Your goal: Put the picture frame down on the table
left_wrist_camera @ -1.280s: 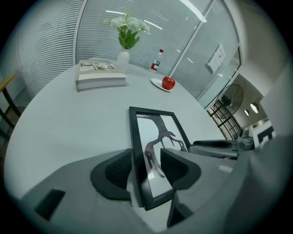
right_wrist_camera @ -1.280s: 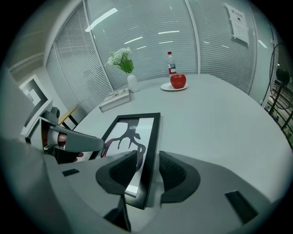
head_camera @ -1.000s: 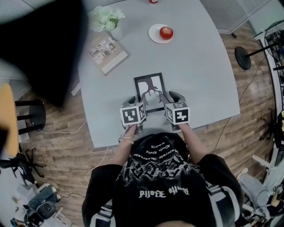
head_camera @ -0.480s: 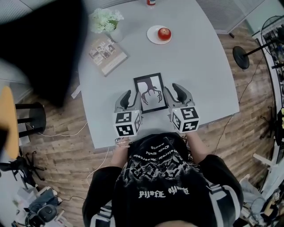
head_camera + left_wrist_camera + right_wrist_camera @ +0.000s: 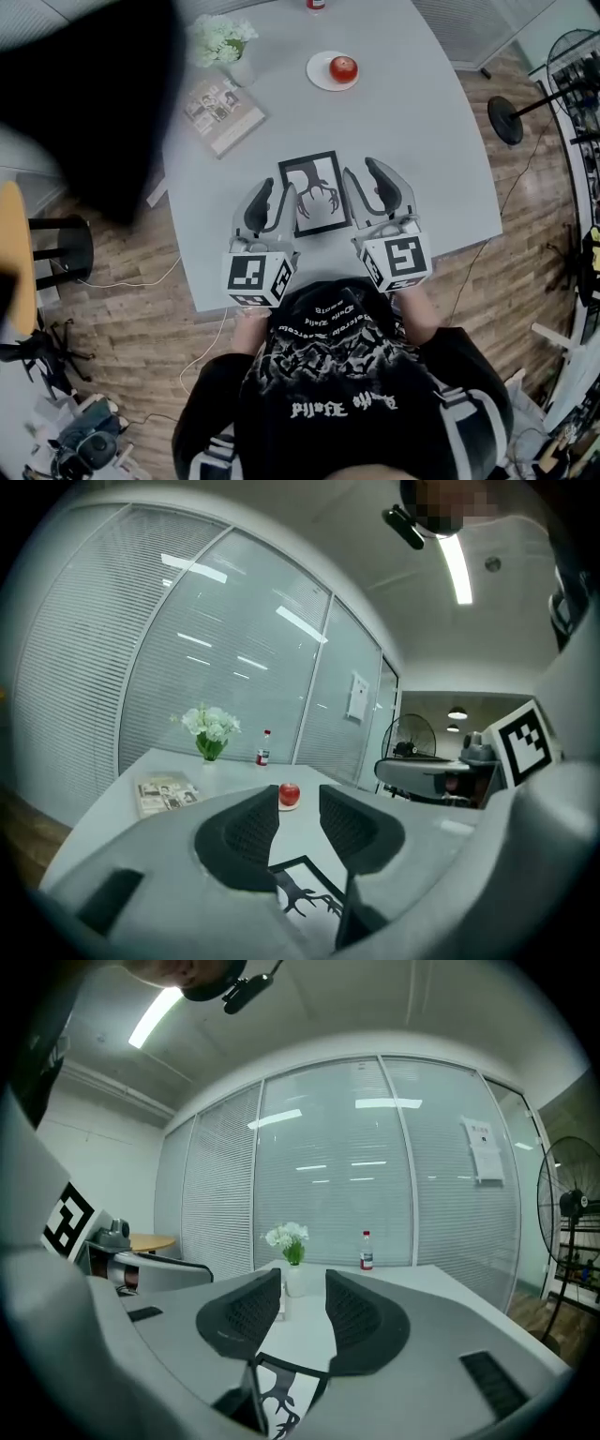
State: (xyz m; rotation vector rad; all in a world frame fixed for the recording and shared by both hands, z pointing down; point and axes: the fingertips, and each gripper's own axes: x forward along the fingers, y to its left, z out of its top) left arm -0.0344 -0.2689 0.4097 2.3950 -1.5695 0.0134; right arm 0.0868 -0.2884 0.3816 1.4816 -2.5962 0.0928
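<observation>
Evidently picture frame (image 5: 313,192) flat on counter (image 5: 422,141), between left gripper (image 5: 272,200) and right gripper (image 5: 368,186), held by neither. Both grippers empty, jaws parted. Frame probably light, stiff, glass face fragile, slippery; best taken by opposite side rails.

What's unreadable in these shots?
- Bottle: head view, cut off by the top edge.
- Book cover text: too small in the head and left gripper views.
- Picture frame: left gripper view, near part hidden behind the left hand-held gripper.
- Dark shape: head view, blurred, unidentifiable.
</observation>
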